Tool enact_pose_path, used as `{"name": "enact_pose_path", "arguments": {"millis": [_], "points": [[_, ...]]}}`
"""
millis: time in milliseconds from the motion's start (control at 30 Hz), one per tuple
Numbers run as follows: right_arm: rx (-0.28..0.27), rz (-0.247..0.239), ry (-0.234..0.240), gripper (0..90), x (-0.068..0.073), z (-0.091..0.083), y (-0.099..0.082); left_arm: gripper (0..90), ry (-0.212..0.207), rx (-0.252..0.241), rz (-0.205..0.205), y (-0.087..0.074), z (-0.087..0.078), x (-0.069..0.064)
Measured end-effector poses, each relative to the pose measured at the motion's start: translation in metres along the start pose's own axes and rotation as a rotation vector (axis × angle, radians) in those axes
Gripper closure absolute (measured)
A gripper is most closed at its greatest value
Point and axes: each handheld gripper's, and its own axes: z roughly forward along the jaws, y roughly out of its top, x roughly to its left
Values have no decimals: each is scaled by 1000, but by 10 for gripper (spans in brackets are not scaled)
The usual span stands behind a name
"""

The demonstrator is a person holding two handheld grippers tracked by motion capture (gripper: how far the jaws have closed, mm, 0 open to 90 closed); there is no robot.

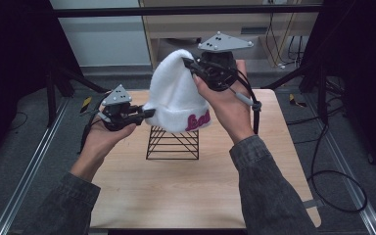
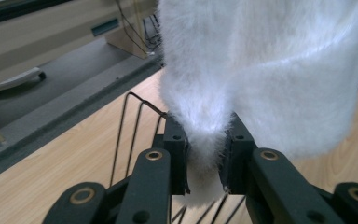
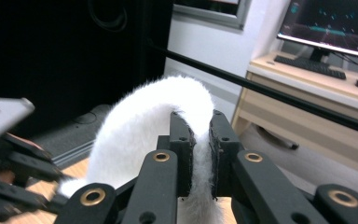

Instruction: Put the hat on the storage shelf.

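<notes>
A white fuzzy beanie point(image 1: 176, 93) with pink lettering on its cuff hangs in the air over a black wire stand point(image 1: 173, 143) on the wooden table point(image 1: 186, 196). My left gripper point(image 1: 147, 112) is shut on the cuff's left edge; in the left gripper view the fur point(image 2: 261, 70) is pinched between the pads of this gripper point(image 2: 205, 154), with the stand's wires point(image 2: 130, 130) below. My right gripper point(image 1: 191, 66) is higher, shut on the beanie's crown. In the right gripper view the fur point(image 3: 140, 121) is squeezed between its pads point(image 3: 200, 140), and the left gripper point(image 3: 14, 182) appears blurred at the lower left.
A black bar point(image 1: 186, 11) runs across the back above the table. Behind it stands a light wooden desk point(image 3: 307, 79) with a monitor point(image 3: 331, 21) and keyboard. Cables point(image 1: 333, 181) lie on the floor to the right, and metal rails border the table.
</notes>
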Motion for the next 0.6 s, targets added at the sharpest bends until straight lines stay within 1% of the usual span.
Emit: {"name": "enact_pose_path", "arguments": {"millis": [33, 67, 100, 133, 167, 200, 300, 333, 400, 467, 600], "points": [[7, 4, -8, 825, -2, 2, -3, 756, 11, -1, -2, 0, 0, 1], [7, 4, -8, 825, -2, 2, -3, 757, 11, -1, -2, 0, 0, 1], [21, 14, -17, 825, -8, 6, -8, 758, 18, 0, 0, 0, 0, 2], [21, 14, -17, 825, -8, 6, -8, 758, 25, -2, -3, -1, 1, 3], [38, 27, -23, 824, -12, 11, -13, 759, 27, 5, -4, -1, 2, 5], [38, 27, -23, 824, -12, 11, -13, 760, 27, 5, -4, -1, 2, 5], [70, 40, -26, 825, -18, 21, -22, 760, 42, 32, 12, -3, 4, 7], [70, 40, -26, 825, -18, 21, -22, 760, 48, 32, 10, -3, 5, 8], [85, 46, -26, 824, -19, 28, -27, 761, 61, 50, 20, -5, 6, 11], [88, 52, -24, 824, -21, 33, -30, 762, 74, 57, 14, -7, 9, 15], [97, 47, -33, 825, -23, 40, -36, 764, 86, 58, 3, -8, 13, 18]]}}
